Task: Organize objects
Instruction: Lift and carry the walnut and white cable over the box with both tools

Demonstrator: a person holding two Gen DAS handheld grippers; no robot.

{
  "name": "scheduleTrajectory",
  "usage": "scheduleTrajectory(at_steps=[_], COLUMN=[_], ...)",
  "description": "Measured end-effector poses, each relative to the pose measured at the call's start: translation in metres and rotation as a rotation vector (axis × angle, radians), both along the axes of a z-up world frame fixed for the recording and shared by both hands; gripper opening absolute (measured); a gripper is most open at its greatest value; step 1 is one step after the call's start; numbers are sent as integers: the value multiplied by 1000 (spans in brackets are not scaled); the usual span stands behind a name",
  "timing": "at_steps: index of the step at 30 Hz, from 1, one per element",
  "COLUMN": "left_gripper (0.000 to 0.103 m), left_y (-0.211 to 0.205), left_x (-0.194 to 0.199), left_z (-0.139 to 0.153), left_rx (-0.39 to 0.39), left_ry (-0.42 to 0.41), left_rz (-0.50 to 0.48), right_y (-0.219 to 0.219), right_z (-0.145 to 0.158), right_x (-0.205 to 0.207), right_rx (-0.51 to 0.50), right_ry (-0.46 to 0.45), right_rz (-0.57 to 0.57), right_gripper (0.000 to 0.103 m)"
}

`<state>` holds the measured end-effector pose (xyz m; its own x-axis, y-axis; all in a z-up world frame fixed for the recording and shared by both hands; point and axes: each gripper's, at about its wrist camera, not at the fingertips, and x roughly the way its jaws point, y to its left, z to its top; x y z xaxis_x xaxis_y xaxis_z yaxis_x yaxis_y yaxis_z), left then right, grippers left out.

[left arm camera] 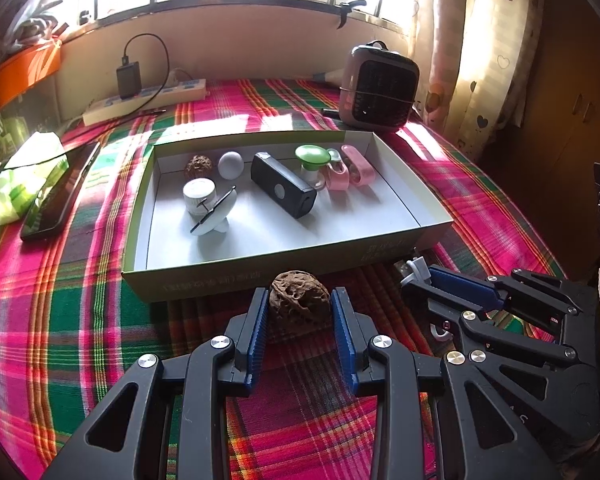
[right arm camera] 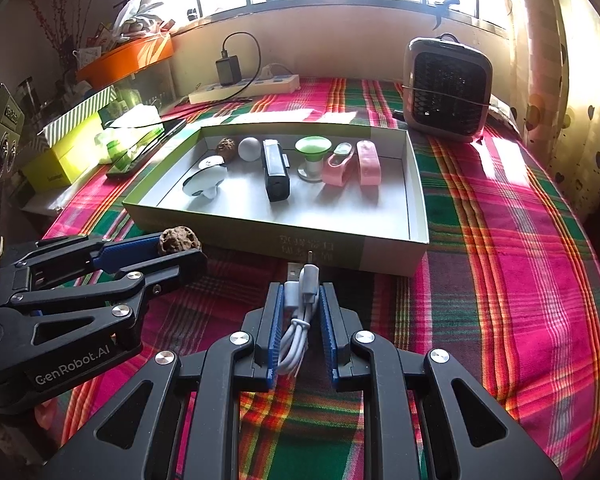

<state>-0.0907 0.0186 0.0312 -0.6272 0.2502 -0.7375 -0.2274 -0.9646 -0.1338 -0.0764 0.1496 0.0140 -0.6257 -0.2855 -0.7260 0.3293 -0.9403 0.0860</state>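
1. Setting: a sunlit room with a barred window; a surface covered in a pink, green and red plaid cloth [left arm camera: 80,320] carries a shallow open cardboard box [left arm camera: 228,280]. A phone [left arm camera: 60,196] lies left of the box, a power strip [left arm camera: 144,102] behind it, and a small fan heater [left arm camera: 376,88] at the far right.
2. Box contents, left to right: a second walnut [left arm camera: 199,166], a white ball [left arm camera: 231,165], a white cap [left arm camera: 199,194], a black rectangular device [left arm camera: 283,184], a green-topped suction cup [left arm camera: 312,158] and two pink clips [left arm camera: 350,170].
3. Left gripper [left arm camera: 300,308]: part open, its blue pads closed on the flanks of a carved walnut [left arm camera: 298,300], held just in front of the box's near wall. Judged light, rigid and rough; the round form could roll, so a grip across its widest middle appears safest.
4. Right gripper [right arm camera: 300,312]: nearly fully closed, pinching a coiled white USB cable [right arm camera: 300,312], its plugs projecting toward the box's near wall. Judged light, limp and smooth; holding the bundled loops together, not a single strand, should keep it from uncoiling.
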Motion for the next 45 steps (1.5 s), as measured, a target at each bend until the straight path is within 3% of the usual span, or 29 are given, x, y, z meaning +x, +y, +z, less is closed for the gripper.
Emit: scheduleTrajectory(at_steps=[28,45], left_gripper=[30,29], left_y=[-10,-8], left_x=[-28,-60], left_z=[21,11], left_rx=[23,20], left_ry=[47,20], left_rz=[15,22], right_y=[-4,11], right_z=[26,23], right_x=[-31,-74], right_rx=[-4,-5], right_ry=[50,27], right_rz=[3,-59], right_gripper=[19,19])
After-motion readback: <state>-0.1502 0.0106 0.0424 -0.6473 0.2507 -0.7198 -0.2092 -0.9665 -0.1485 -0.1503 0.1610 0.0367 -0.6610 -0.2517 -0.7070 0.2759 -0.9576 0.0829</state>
